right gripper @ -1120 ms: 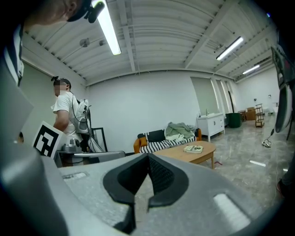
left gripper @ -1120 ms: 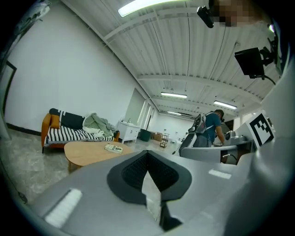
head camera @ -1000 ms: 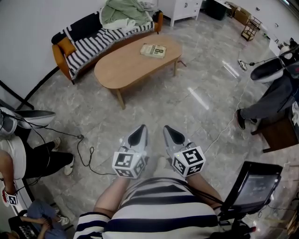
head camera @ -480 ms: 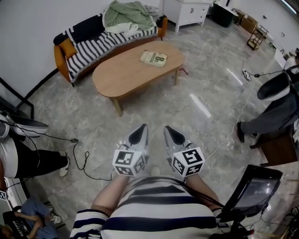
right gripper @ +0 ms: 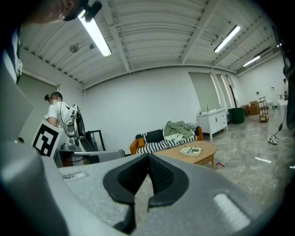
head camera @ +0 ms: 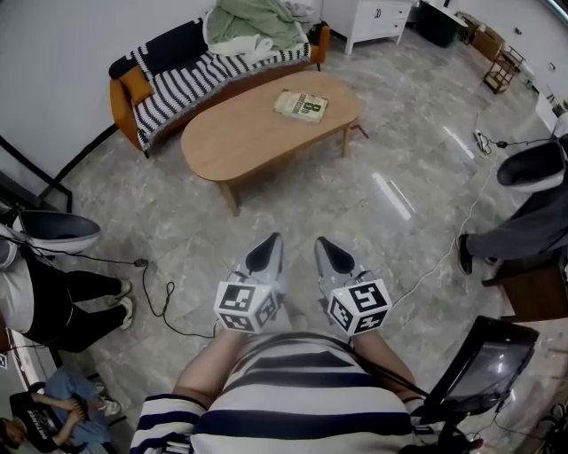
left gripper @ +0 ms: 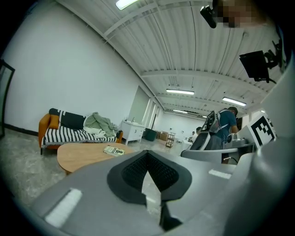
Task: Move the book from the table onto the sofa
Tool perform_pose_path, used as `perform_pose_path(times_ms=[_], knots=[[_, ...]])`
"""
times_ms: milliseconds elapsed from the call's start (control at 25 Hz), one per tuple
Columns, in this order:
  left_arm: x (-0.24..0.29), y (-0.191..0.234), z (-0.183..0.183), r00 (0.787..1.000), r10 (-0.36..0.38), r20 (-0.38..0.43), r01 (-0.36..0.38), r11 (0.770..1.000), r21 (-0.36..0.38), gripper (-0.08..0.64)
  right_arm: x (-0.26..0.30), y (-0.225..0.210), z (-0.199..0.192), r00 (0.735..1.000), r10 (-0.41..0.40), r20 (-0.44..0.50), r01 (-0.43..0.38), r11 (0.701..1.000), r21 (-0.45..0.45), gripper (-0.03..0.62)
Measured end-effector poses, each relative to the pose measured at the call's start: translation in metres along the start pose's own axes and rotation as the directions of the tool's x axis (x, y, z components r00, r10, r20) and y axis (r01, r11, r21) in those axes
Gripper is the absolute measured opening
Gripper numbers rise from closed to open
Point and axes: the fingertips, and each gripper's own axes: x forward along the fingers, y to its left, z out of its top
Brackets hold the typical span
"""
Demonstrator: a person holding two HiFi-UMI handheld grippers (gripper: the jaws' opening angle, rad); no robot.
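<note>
While book lies near right end of worktop, both grippers hang close to body, well apart from it. Left gripper jaws pressed together. Right gripper jaws too. Wide open floor before worktop. Sofa just behind worktop, green blanket on right end.

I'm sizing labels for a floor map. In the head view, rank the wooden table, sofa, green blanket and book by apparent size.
1. sofa and wooden table: alike, and the sofa sits farther off, so unranked.
2. green blanket, cut off at the top edge.
3. book.
</note>
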Motion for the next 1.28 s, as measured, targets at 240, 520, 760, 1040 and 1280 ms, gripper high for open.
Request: perform_pose_path(times_ms=[240, 520, 760, 1040, 1280], knots=[[0.026, 0.004, 0.0, 0.999, -0.035, -0.015, 0.036, 0.999, 0.01, 0.005, 0.014, -0.021, 0.003, 0.999, -0.042, 0.003, 0.042, 0.999, 0.008, -0.008], [0.065, 0.029, 0.013, 0.997, -0.071, -0.023, 0.071, 0.997, 0.005, 0.005, 0.049, -0.037, 0.011, 0.997, -0.076, -0.012, 0.076, 0.997, 0.007, -0.007], [0.097, 0.053, 0.02, 0.995, -0.089, -0.046, 0.088, 0.996, -0.014, 0.005, 0.087, -0.051, 0.021, 0.996, -0.089, -0.033, 0.089, 0.996, 0.009, -0.008], [0.126, 0.086, 0.029, 0.994, -0.094, -0.056, 0.093, 0.995, -0.024, 0.005, 0.132, -0.06, 0.028, 0.995, -0.09, -0.045, 0.09, 0.996, 0.007, -0.008], [0.144, 0.114, 0.038, 0.993, -0.094, -0.065, 0.092, 0.995, -0.029, 0.005, 0.169, -0.062, 0.036, 0.995, -0.084, -0.054, 0.085, 0.996, 0.008, -0.008]])
